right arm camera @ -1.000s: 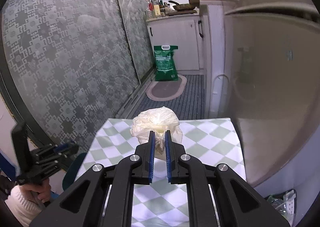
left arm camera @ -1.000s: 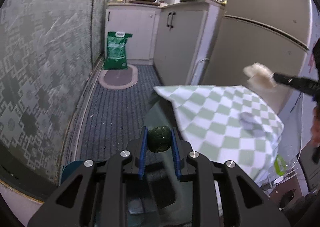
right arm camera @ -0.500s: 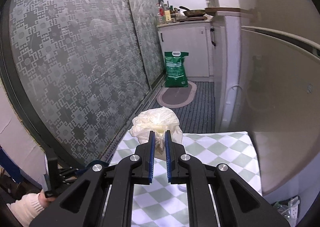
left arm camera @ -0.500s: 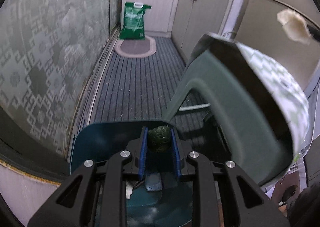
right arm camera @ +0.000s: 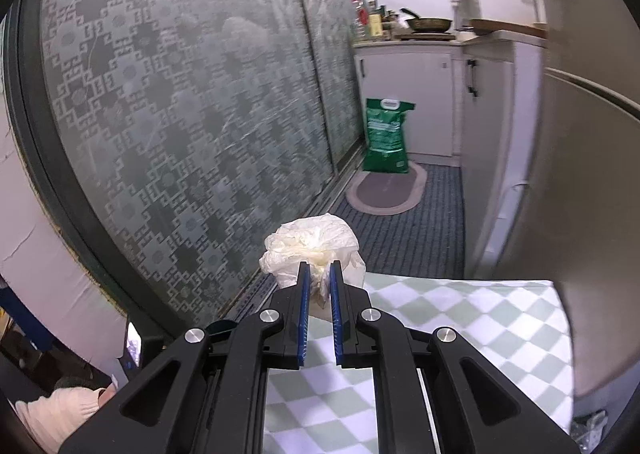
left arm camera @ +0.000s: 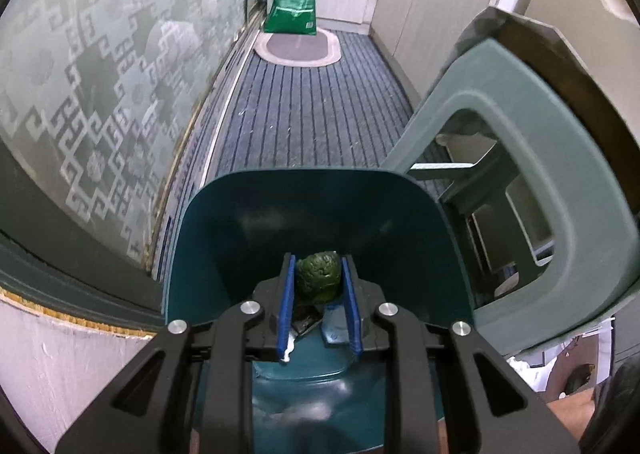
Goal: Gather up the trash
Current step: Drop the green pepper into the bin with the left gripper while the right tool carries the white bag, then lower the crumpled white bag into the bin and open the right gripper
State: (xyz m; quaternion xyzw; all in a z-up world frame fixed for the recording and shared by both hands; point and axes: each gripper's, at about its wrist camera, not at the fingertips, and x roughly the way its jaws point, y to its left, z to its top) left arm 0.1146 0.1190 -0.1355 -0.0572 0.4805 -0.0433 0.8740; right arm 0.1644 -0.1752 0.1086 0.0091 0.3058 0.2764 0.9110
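Green wad (left arm camera: 319,281) roundish, no long axis

A narrow home kitchen: white cabinets (right arm camera: 432,102), a frying pan (right arm camera: 430,23) on the counter, a refrigerator (right arm camera: 592,182), a striped floor mat (left arm camera: 312,110) and patterned frosted sliding doors (right arm camera: 192,126).

wall: patterned frosted sliding panels (right arm camera: 192,126), left
floor: striped blue carpet (left arm camera: 304,114); oval mat (left arm camera: 298,48) far
furniture: white cabinets (right arm camera: 408,102), far

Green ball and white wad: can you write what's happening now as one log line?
left gripper: shut on green ball, over bin | right gripper: shut on white wad, above checked cloth
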